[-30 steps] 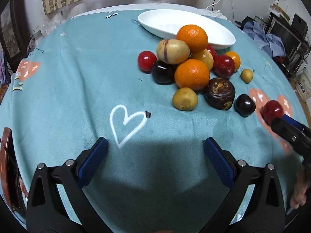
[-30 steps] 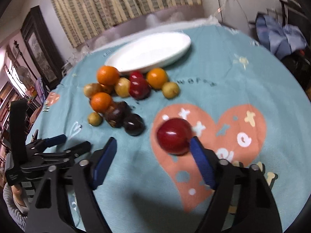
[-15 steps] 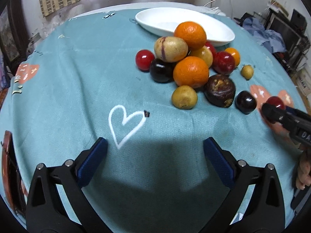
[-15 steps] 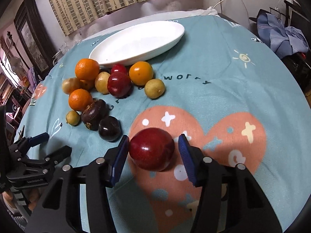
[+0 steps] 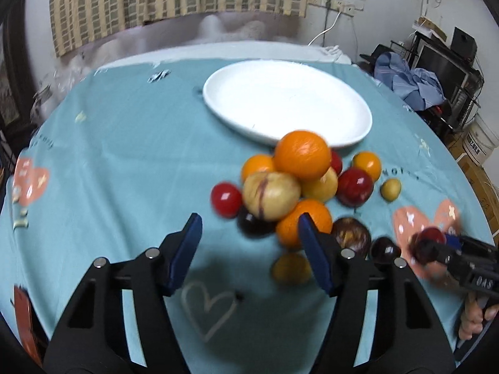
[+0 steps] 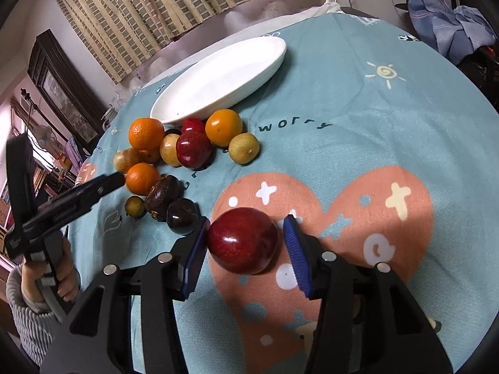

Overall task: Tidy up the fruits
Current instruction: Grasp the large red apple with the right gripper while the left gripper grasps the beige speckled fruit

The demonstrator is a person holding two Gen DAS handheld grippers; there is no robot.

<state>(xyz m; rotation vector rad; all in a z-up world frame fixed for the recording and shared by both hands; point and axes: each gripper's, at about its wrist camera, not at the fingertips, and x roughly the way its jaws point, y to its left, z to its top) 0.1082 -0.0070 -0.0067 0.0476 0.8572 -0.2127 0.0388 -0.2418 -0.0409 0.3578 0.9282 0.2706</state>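
Right hand-held gripper (image 6: 246, 219) first: its blue pads flank a glossy dark-red fruit (image 6: 243, 244) sitting on the surface. The jaws have just been closing. The pad on the picture's left sits against the skin, while the other shows a sliver of cloth between it and the fruit, so it's bracketed, not clamped. That fruit rests on the big pink heart (image 6: 389, 218) printed on the teal cloth (image 6: 343, 143), apart from the rest of the fruit.

Over to the left hand-held gripper (image 5: 249, 218): jaws roughly half apart and just been closing, with nothing gripped between the pads. It hangs above the cloth, tips aimed at the near edge of the fruit pile. The person's hand (image 6: 59, 277), in a grey ribbed sleeve (image 6: 25, 318), holds its handle.

Now the pile: a big orange (image 5: 302, 154) perches on top, a pale striped fruit (image 5: 271, 194) just below it, and a small red one (image 5: 226, 199) beside that. On the side nearer the red fruit, a wrinkled brown fruit (image 6: 163, 196) touches a dark plum (image 6: 182, 216). That plum lies just beside the right gripper's pad.

Beyond the pile, touching its far fruits, lies the white oval plate (image 5: 280, 99), with no fruit on it.
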